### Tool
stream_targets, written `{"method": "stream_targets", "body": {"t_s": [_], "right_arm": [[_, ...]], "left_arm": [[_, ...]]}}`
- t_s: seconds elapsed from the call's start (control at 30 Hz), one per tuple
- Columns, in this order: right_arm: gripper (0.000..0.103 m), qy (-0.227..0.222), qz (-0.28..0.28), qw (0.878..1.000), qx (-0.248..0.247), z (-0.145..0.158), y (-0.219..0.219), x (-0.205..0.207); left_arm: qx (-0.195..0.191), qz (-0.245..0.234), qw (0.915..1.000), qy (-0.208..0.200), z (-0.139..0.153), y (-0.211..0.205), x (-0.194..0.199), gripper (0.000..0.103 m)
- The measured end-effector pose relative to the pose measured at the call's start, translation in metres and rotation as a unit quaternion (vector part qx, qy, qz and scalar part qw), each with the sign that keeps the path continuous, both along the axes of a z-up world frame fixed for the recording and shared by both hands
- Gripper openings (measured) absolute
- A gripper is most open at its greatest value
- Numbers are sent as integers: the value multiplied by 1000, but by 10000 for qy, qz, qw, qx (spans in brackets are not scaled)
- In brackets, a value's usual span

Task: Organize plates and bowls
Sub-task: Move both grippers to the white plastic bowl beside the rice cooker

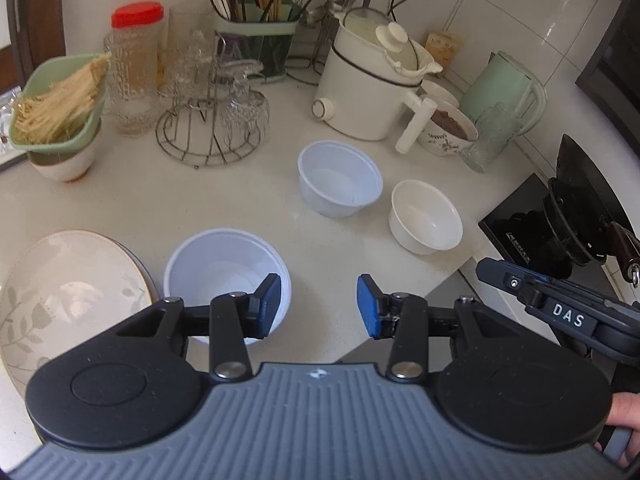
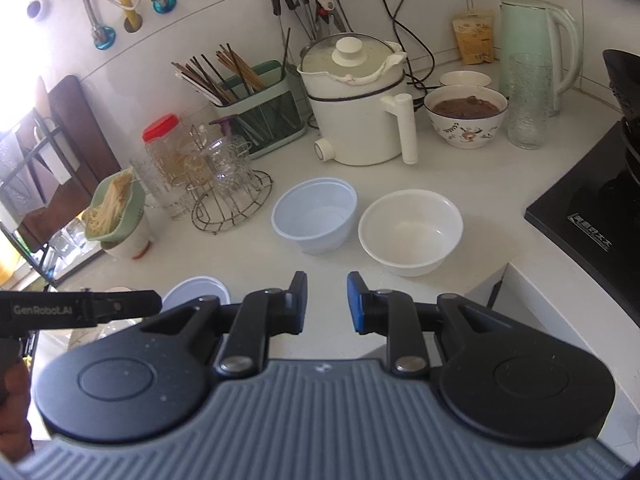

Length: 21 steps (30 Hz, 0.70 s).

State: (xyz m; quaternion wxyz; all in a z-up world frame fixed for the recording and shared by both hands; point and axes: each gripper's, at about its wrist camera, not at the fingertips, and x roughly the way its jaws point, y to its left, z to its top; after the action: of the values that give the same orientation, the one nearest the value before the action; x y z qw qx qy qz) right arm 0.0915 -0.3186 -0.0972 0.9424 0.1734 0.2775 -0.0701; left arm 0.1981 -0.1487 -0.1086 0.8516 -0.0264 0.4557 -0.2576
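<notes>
Above white counter [image 1: 224, 204], both grippers [image 1: 318, 306] [image 2: 327, 302] parted, empty.

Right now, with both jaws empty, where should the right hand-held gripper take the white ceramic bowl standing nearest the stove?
Probably at the near rim of the white ceramic bowl, coming from above and in front. It stands upright and empty, with a thin flared lip: one finger inside, one outside. The right hand-held gripper already faces it; the translucent plastic bowl crowds its left side.
</notes>
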Motion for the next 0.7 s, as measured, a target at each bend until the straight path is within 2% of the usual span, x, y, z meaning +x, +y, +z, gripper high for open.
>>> {"method": "stream_targets", "body": {"t_s": [0.37,0.5,0.7], "right_arm": [[26,75,-295,9995,-62,6,-11,-1],[26,9,-286,9996,-65,10,-13,2],[26,35,-242,9997,14,8,-19,14]], "left_arm": [[32,-226,9997,33,1,-23,17,48],[92,-241,9996,66,0,-30,23,56],[140,-268,9995,100,-6,-45,41,56]]}}
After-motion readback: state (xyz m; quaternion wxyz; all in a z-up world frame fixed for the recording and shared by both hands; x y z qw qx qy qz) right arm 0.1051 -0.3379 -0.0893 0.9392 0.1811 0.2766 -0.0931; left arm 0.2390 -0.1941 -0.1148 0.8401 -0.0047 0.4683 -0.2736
